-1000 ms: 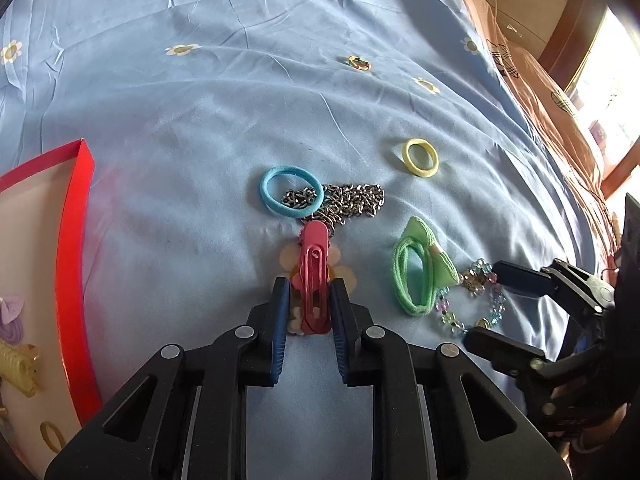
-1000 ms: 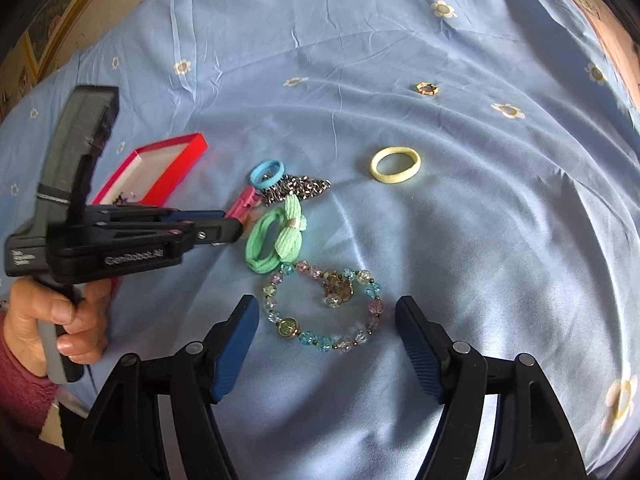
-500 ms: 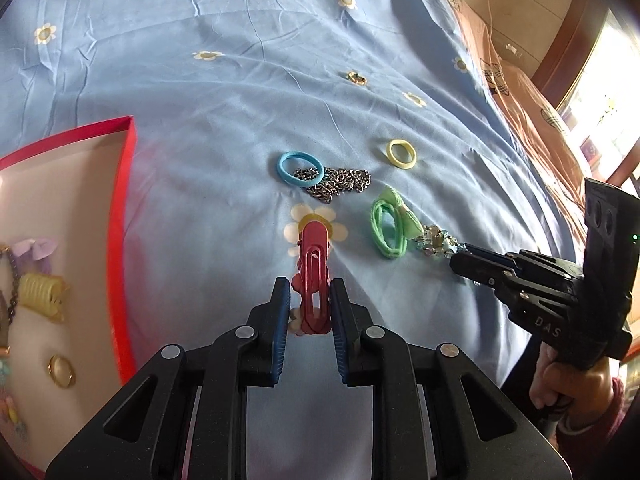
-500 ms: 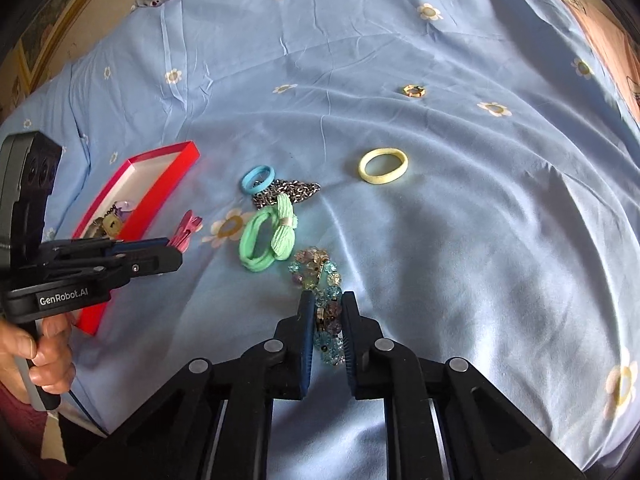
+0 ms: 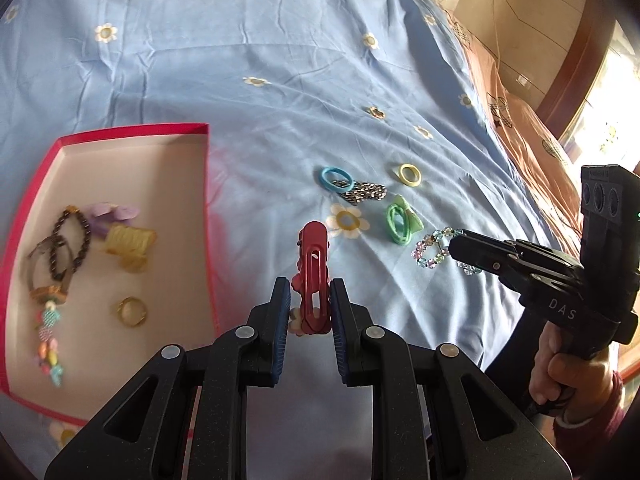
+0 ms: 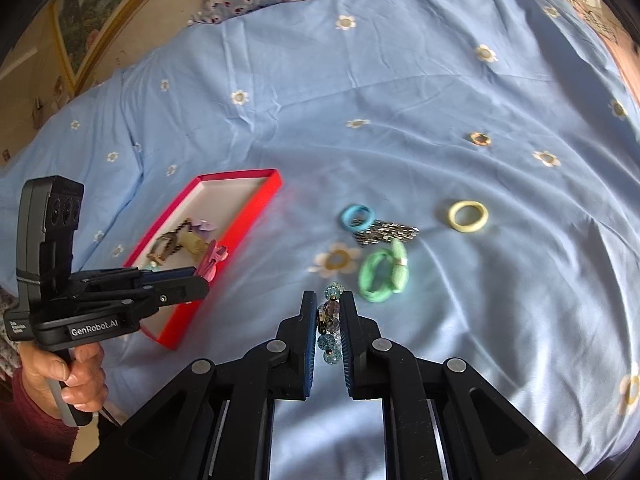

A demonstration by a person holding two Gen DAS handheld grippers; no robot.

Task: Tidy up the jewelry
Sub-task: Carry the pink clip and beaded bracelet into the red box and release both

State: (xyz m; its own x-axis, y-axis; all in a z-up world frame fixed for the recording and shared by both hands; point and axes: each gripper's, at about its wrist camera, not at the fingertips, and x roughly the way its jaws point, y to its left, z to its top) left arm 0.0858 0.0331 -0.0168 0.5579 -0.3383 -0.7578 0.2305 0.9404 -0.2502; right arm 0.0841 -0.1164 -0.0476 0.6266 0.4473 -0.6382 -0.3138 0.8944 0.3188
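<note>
Presently catalogued:
Bedsheet (image 6: 400,80): blue, daisy print, carries all items.
Red tray (image 5: 206,184): at the left on the sheet; contains a dark bead bracelet (image 5: 68,240), a yellow hair claw (image 5: 130,244) and a gold ring (image 5: 131,311).
Left gripper (image 5: 310,312): jaws narrow, clamped on a red hair clip (image 5: 314,276), raised beside the tray's right wall.
Right gripper (image 6: 329,328): jaws nearly together, pinching a crystal bead bracelet (image 6: 330,320), lifted off the sheet.
Green hair tie (image 6: 382,276): on the sheet, just beyond the right gripper.
Blue hair tie (image 6: 357,217): touching a metal chain (image 6: 386,232).
Yellow hair tie (image 6: 468,216): apart, further right.
</note>
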